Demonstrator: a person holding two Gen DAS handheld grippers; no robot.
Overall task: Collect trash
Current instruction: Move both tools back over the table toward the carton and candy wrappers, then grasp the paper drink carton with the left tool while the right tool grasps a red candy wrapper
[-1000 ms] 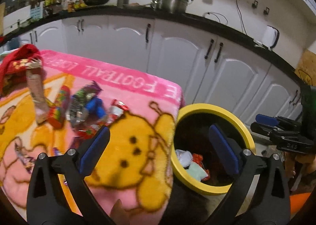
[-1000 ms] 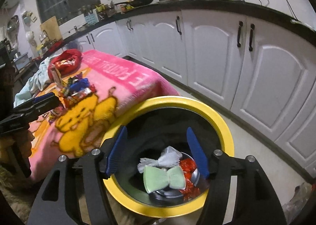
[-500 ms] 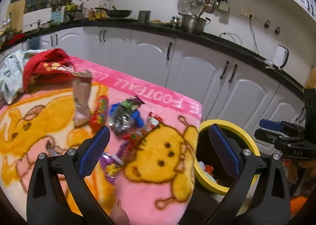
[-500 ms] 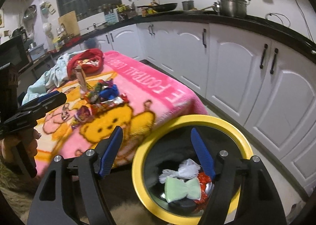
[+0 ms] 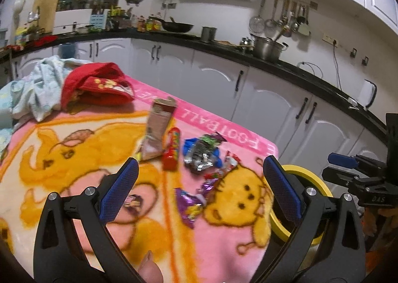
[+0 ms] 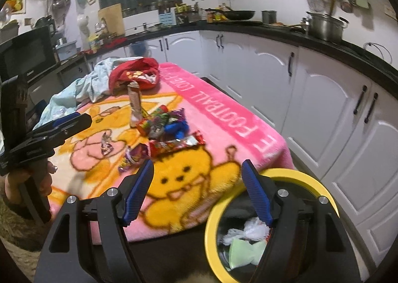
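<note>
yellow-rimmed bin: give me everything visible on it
The bin is round, with a thick bright yellow rim and a dark inside; it looks like plastic. It stands upright and open, with no lid, below the corner of the pink blanket, whose edge hangs at its rim. Inside lie crumpled white wrappers, a pale green wrapper and something red, mostly hidden. The right gripper hangs above it, jaws open and empty. The left wrist view shows only part of the rim.

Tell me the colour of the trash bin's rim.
Yellow; the trash bin's rim shows best in the right wrist view.
</note>
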